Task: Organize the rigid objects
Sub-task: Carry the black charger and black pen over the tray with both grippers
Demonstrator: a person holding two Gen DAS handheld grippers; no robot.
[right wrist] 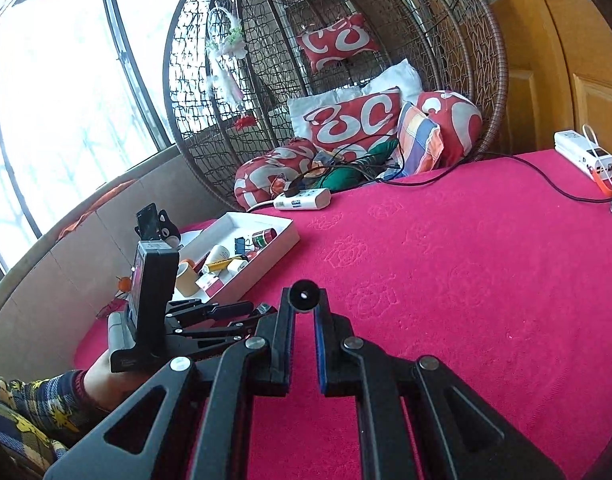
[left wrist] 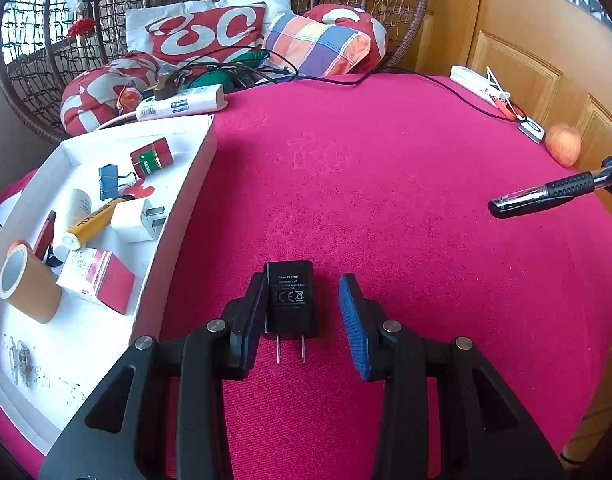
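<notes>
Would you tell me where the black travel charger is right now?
In the left wrist view, the black travel charger lies on the pink tablecloth between the left gripper fingers, just right of the white tray.

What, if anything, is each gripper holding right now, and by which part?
The right gripper grips a black pen near one end. The left gripper holds nothing; its open jaws straddle the black charger.

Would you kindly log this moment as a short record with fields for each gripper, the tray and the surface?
left gripper: open, fingers either side of the black plug-in travel charger, which lies on the cloth with prongs toward the camera; left pad touching or nearly so
right gripper: shut on a black pen, raised above the cloth
white shallow tray: holds a white plug adapter, blue binder clip, tan tape roll and other items
surface: red embossed tablecloth
</notes>
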